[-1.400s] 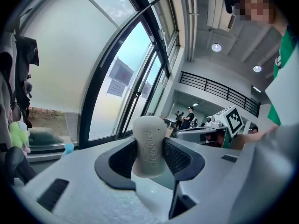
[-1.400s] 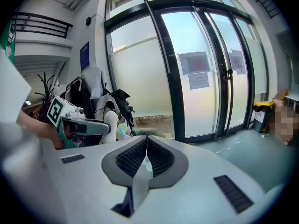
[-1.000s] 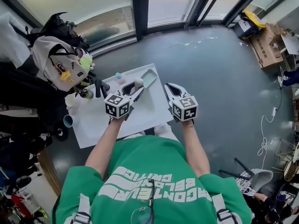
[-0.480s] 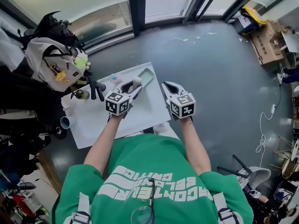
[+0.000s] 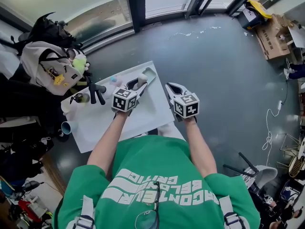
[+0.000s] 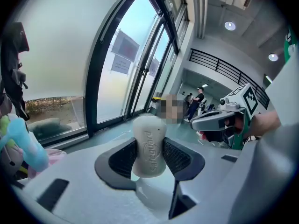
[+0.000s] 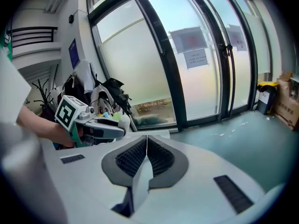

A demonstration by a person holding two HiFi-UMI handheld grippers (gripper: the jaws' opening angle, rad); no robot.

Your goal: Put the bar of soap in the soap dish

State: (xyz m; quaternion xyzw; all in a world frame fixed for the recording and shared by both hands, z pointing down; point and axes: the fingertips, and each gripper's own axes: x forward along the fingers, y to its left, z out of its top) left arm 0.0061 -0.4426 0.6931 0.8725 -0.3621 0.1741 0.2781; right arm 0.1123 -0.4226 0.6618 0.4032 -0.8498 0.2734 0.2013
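A white bar of soap (image 6: 149, 146) stands upright between the pads of my left gripper (image 6: 149, 158), which is shut on it. In the head view the soap (image 5: 142, 79) hangs over the far part of the white table (image 5: 119, 120), just left of the pale green soap dish (image 5: 151, 74) at the table's far right corner. My left gripper (image 5: 138, 84) points toward that dish. My right gripper (image 5: 171, 88) hovers over the table's right edge, jaws pressed together with nothing in them (image 7: 146, 154). The right gripper view shows the left gripper (image 7: 96, 126) from the side.
A black tripod (image 5: 94, 92) and small pink and blue items (image 5: 113, 79) lie on the table's far left. A blue cup (image 5: 66, 127) sits at its left edge. A backpack (image 5: 47, 66) rests left of the table. Glass windows run along the far side; cardboard boxes (image 5: 276, 37) stand at right.
My left gripper has carried the soap forward and slightly right, closer to the green dish. The right gripper has hardly moved.
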